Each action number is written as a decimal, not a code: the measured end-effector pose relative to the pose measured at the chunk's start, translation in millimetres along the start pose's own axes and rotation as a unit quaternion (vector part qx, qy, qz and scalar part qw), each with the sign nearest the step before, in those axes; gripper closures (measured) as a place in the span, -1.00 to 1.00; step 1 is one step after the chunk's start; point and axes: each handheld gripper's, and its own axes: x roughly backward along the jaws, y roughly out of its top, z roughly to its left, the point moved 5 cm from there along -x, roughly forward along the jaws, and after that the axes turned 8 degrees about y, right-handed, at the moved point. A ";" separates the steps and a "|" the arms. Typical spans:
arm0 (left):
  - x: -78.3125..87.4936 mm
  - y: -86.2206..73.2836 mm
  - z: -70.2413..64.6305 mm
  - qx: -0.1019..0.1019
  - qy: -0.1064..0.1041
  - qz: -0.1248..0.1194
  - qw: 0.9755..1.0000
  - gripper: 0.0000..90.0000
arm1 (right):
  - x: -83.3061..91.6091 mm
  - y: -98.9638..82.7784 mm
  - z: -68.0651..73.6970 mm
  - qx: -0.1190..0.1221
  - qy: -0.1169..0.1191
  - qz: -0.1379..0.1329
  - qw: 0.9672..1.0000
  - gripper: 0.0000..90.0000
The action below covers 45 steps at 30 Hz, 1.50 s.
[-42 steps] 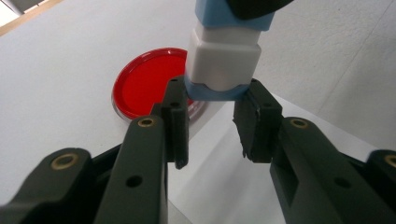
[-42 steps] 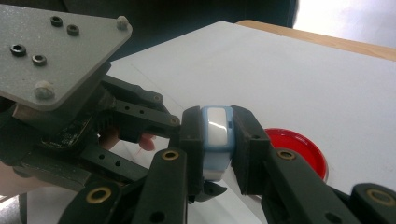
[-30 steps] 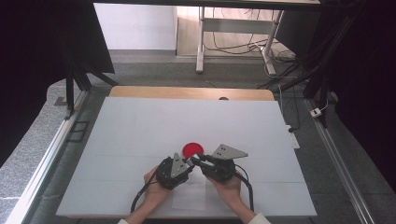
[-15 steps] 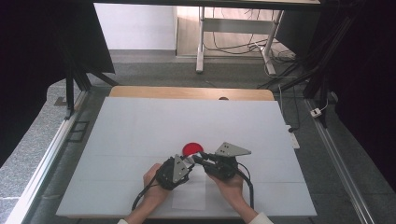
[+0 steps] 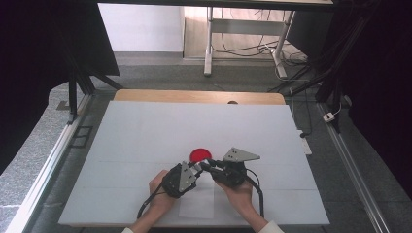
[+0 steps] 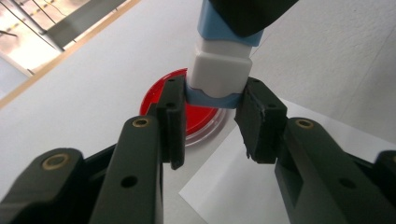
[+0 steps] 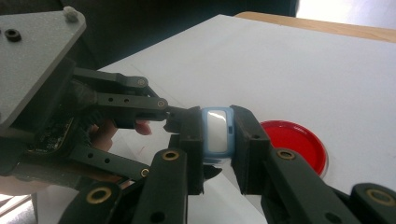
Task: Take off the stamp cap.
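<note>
High view: left claw and right claw tip to tip above the counter, beside a red dish, over a sheet. Left gripper view: jaws just closing, pinching the blue end of the block — likely a pull-apart step, calling for a straight tug. Right gripper view: clamped on the block's other end, off the counter — dish close, otherwise nothing in the way.
</note>
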 end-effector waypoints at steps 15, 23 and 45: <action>-0.5 -1.2 -2.9 -0.004 -0.008 0.004 1.000 0.46 | 0.4 0.2 -0.1 -0.012 0.000 -0.003 1.000 0.67; 0.1 -1.4 -3.9 -0.019 -0.002 0.003 1.000 0.47 | 1.0 0.2 -0.9 -0.020 0.000 -0.003 1.000 0.67; -5.9 -9.9 -6.2 -0.026 -0.007 0.015 1.000 0.48 | 18.8 14.5 -10.0 -0.022 -0.023 -0.033 0.999 0.68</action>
